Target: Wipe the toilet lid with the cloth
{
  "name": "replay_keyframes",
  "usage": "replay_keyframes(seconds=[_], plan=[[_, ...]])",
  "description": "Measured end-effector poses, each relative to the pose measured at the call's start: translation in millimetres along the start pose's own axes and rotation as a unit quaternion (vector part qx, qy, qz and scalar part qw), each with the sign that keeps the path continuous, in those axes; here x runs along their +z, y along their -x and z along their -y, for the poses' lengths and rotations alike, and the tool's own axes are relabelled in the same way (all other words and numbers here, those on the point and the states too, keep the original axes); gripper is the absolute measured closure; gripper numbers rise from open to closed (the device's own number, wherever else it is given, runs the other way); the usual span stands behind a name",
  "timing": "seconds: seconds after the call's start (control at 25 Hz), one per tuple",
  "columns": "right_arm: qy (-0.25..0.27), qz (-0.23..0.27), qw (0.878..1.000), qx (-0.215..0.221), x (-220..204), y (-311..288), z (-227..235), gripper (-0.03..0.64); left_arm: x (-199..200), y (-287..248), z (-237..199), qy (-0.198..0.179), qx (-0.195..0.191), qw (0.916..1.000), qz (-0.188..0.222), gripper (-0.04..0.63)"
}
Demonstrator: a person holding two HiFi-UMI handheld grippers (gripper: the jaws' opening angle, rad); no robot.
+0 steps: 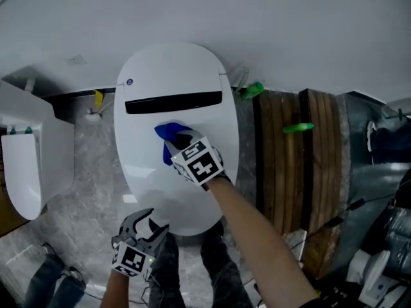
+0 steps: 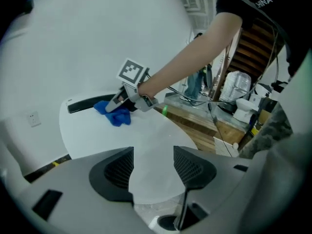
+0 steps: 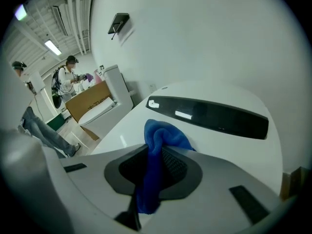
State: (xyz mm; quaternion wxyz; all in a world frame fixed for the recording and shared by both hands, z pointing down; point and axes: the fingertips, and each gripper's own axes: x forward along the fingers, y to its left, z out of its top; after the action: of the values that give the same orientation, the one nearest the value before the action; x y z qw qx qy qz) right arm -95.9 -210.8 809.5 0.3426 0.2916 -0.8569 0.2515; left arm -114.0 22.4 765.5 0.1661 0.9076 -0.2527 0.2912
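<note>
White wall [image 1: 257,18] is rising behind everything, and grey marbled floor [image 1: 83,191] is spreading below it. I am standing over the closed white lid [image 1: 173,76] and looking steeply down on it. A dark strip [image 1: 173,102] is running across the lid near its back end. A second toilet [image 1: 26,165] is sitting on the floor off to my left, and brown wooden planks [image 1: 302,172] are lying along the lid's right side. In the right claw's view two people [image 3: 68,79] are standing far off beside a cardboard box [image 3: 90,101].

I am reaching my right forearm [image 1: 257,236] up across the lid from the lower right. My right claw [image 3: 153,167] is pointing down and forward toward the strip, and it is pinching the blue cloth [image 1: 171,132]. One fold of the cloth is hanging down between the pads, while the rest is bunching out past the tips and lying on the lid just in front of the strip.

My left claw [image 1: 146,223] is hanging low by the lid's front edge, close to my body and well apart from the cloth. It is tilting down and forward, and its pads are standing spread, with only the white of the lid showing through the gap.
</note>
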Motion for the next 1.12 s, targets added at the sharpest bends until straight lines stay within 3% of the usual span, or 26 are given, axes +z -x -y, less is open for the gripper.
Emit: replay_keyframes(seconds=[0.16, 0.32, 0.6, 0.72, 0.96, 1.04, 1.12], plan=[[-0.037, 0.011, 0.999, -0.014, -6, 3, 2, 0.561, -13, 1, 18, -0.062, -0.040, 0.9968, -0.030, 0.319], [-0.062, 0.007, 0.998, -0.010, -34, 21, -15, 0.561, -30, 3, 38, -0.117, -0.078, 0.9882, -0.060, 0.310], [-0.071, 0.037, 0.997, -0.002, -76, 64, -45, 0.561, -62, -1, 70, -0.229, -0.089, 0.9637, -0.103, 0.280], [-0.075, 0.068, 0.995, 0.014, -82, 82, -60, 0.561, -72, -9, 86, -0.282, -0.058, 0.9519, -0.105, 0.258], [-0.066, 0.124, 0.989, 0.047, -105, 132, -75, 0.561, -88, -50, 112, -0.377, 0.052, 0.9193, -0.102, 0.244], [-0.054, 0.135, 0.988, 0.057, -117, 145, -78, 0.561, -98, -62, 116, -0.398, 0.079, 0.9082, -0.104, 0.242], [-0.037, 0.145, 0.987, 0.065, -127, 155, -80, 0.561, -106, -72, 114, -0.403, 0.110, 0.9030, -0.101, 0.241]])
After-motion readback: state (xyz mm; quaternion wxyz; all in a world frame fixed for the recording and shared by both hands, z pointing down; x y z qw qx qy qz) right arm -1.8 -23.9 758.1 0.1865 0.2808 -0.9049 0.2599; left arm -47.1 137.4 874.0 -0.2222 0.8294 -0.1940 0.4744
